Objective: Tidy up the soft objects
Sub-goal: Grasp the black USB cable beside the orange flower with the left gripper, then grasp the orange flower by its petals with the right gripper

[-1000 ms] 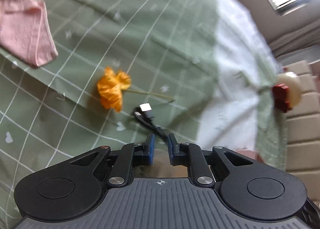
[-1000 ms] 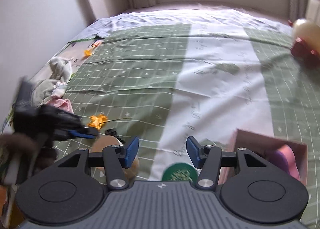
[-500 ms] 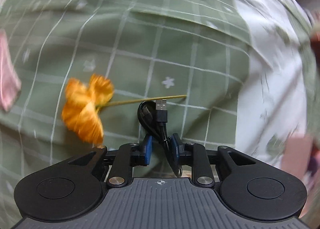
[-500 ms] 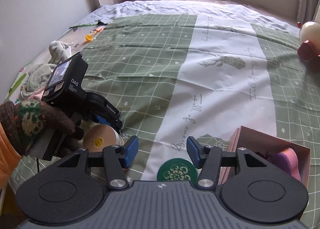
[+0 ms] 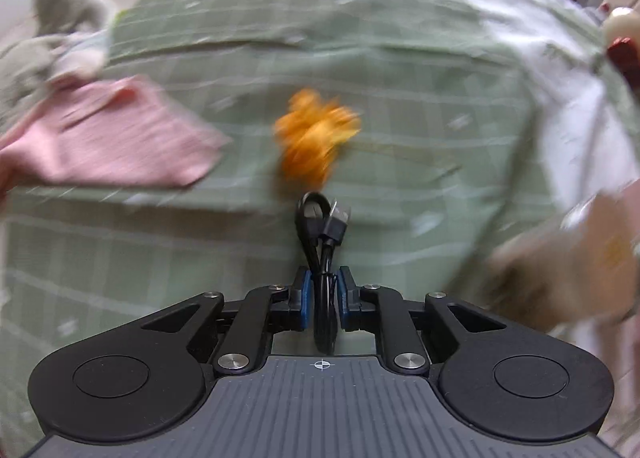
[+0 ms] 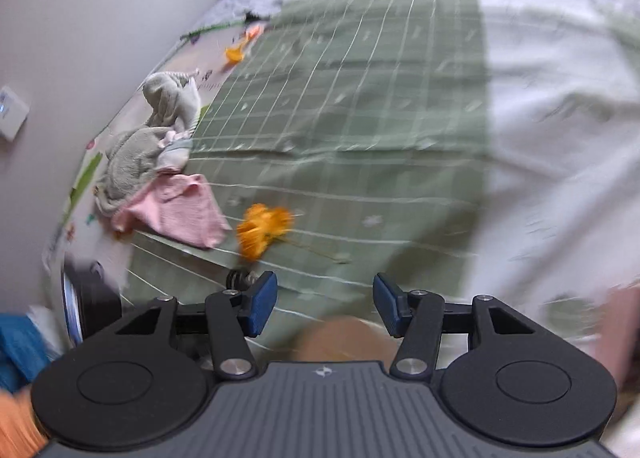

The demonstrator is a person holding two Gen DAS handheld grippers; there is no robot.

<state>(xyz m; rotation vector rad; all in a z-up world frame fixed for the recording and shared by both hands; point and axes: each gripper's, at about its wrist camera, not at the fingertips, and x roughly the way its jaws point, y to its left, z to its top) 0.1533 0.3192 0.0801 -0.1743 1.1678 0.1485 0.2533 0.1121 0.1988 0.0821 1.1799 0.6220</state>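
Note:
My left gripper (image 5: 323,288) is shut on a coiled black USB cable (image 5: 322,225) and holds it above the green checked bedspread (image 5: 400,69). An orange fabric flower (image 5: 314,141) lies just beyond the cable; it also shows in the right wrist view (image 6: 262,230). A pink cloth (image 5: 116,141) lies to the left, also in the right wrist view (image 6: 180,209), next to grey soft clothes (image 6: 140,145). My right gripper (image 6: 325,304) is open and empty above the bed. Both views are blurred.
A tan round object (image 6: 344,342) sits just under the right gripper. A cream and red toy (image 5: 622,37) lies at the far right. A second orange flower (image 6: 238,49) lies at the far left edge by the wall. A brownish blurred shape (image 5: 568,254) is at the right.
The left gripper has closed on the black cable and lifted it off the bedspread, swinging its view. The right gripper has swung left towards the flower and the pink cloth.

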